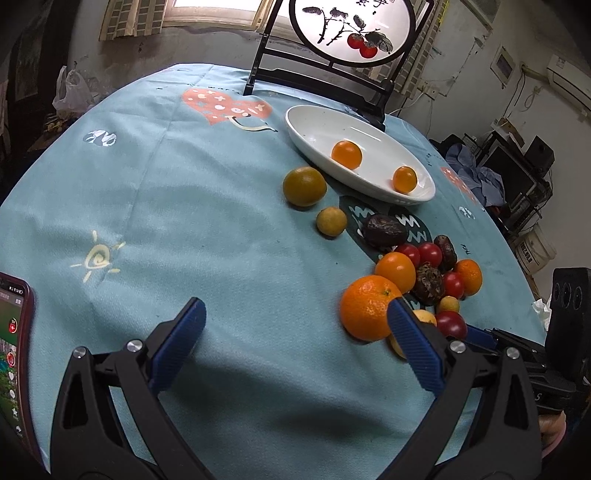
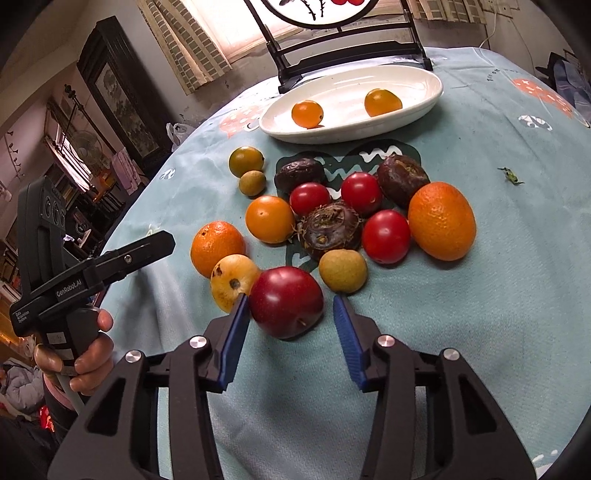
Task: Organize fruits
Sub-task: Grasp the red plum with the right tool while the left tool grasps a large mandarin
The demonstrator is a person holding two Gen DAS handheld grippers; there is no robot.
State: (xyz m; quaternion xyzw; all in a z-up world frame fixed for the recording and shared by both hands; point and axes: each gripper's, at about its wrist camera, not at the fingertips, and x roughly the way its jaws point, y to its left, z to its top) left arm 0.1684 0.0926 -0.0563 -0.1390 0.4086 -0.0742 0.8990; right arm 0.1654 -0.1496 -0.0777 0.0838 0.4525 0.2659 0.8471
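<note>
A white oval dish [image 2: 413, 83] at the table's far side holds two small orange fruits [image 2: 307, 113] [image 2: 382, 102]; it also shows in the left wrist view [image 1: 317, 122]. A pile of oranges, red tomatoes, dark water chestnuts and yellow-green fruits lies in front of it. My right gripper [image 2: 291, 310] is open, its blue pads on either side of a dark red plum [image 2: 286, 302]; the left pad looks close to it, the right one apart. My left gripper [image 1: 295, 317] is open and empty over bare cloth, left of a big orange [image 1: 365, 308].
A black-framed round painted screen [image 1: 351, 33] stands behind the dish. A phone [image 1: 13, 354] lies at the table's left edge. A green-yellow citrus [image 1: 304, 185] and a small yellow fruit [image 1: 331, 220] sit apart from the pile. A tiny green stem [image 2: 511, 175] lies to the right.
</note>
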